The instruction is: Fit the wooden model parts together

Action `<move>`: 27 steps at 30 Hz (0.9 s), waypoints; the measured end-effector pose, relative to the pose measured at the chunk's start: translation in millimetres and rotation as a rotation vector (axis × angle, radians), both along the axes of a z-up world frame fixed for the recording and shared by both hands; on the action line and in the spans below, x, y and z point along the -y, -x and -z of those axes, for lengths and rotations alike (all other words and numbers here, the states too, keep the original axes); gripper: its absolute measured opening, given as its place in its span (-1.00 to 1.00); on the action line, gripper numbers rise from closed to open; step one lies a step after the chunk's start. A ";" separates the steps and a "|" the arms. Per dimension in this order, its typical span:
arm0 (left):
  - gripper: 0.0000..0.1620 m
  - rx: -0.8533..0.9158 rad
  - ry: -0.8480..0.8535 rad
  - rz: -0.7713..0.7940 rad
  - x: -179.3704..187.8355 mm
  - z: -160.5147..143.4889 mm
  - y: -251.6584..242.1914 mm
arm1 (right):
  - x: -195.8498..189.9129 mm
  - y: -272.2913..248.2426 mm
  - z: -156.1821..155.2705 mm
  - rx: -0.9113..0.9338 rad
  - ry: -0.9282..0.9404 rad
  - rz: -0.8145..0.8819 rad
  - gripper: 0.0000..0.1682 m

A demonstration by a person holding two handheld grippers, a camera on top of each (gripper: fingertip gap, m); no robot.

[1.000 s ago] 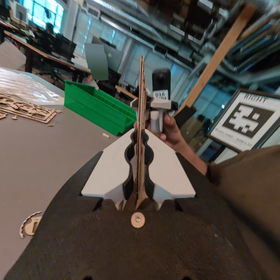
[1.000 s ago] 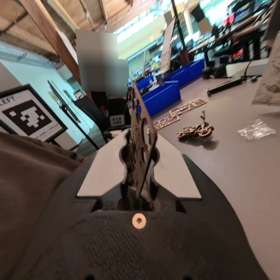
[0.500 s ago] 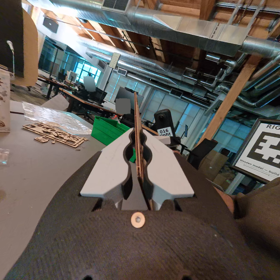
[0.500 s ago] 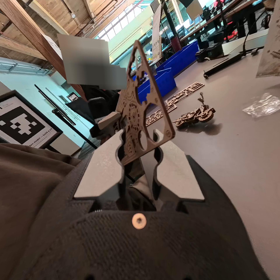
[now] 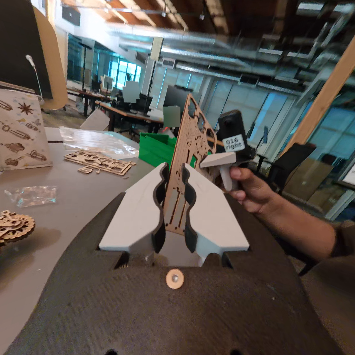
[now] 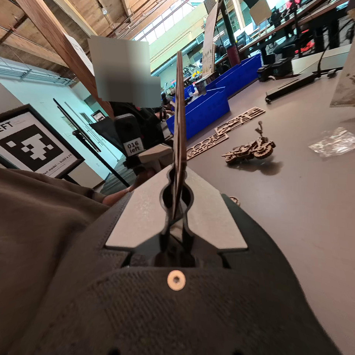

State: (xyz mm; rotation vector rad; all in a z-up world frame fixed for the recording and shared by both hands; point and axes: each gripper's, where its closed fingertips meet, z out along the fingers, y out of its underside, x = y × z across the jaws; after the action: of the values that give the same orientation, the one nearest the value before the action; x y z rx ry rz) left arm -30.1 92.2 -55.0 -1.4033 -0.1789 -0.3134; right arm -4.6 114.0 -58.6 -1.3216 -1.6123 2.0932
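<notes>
A thin laser-cut wooden parts sheet point(image 5: 190, 146) stands upright above the grey table point(image 5: 63, 215). My left gripper point(image 5: 174, 166) is open; the sheet's lower end stands in the gap between its fingers with room on both sides. My right gripper point(image 6: 177, 170) is shut on the sheet point(image 6: 179, 119), seen edge-on. In the left wrist view the right gripper point(image 5: 211, 163) clamps the sheet's far edge, with a hand on its handle. The left gripper point(image 6: 153, 154) shows just behind the sheet in the right wrist view.
A built wooden motorcycle model point(image 6: 249, 149) stands on the table point(image 6: 288, 201), also showing at the left point(image 5: 13, 226). More wooden sheets point(image 5: 99, 163) point(image 6: 226, 128), plastic wrappers point(image 5: 32, 195) point(image 6: 334, 142), a green bin point(image 5: 155, 148), blue bins point(image 6: 205, 113) and a printed box point(image 5: 19, 130) lie around. Spacing between my two grippers at the tips: around 4 cm.
The left gripper, shut on the sheet before, has opened. The right gripper, open half a second ago, has shut on the sheet. The sheet now shows its face to the left camera.
</notes>
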 end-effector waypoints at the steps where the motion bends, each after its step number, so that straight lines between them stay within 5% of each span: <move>1: -0.88 -0.021 0.025 -0.001 -1.4 3.1 -0.6 | -1.5 0.3 1.4 -0.002 -0.015 0.007 -0.99; 7: -0.87 -0.021 0.048 0.006 -2.9 9.3 0.7 | -2.5 0.7 2.7 -0.016 -0.099 0.036 -0.99; 10: -0.68 -0.037 0.020 -0.084 -0.4 5.2 9.7 | -13.6 2.0 -4.8 -0.044 -0.129 0.116 -0.99; 16: -0.48 -0.383 0.110 -0.149 -13.5 12.9 -22.9 | -45.3 15.5 -12.5 -0.019 -0.165 0.421 -1.00; 21: -0.21 -0.485 0.318 -0.201 -33.4 40.2 -40.9 | -32.4 23.3 -7.2 0.027 -0.170 0.571 -0.99; 27: -0.11 -0.535 0.333 -0.334 -29.6 37.8 -24.7 | -1.3 24.0 -3.4 0.062 -0.137 0.556 -0.99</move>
State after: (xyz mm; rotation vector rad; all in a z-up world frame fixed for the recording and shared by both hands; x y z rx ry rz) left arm -5.4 121.8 -92.7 -1.7043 -0.0207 0.3868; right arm -28.6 115.3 -55.2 -1.5721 -1.1947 1.5964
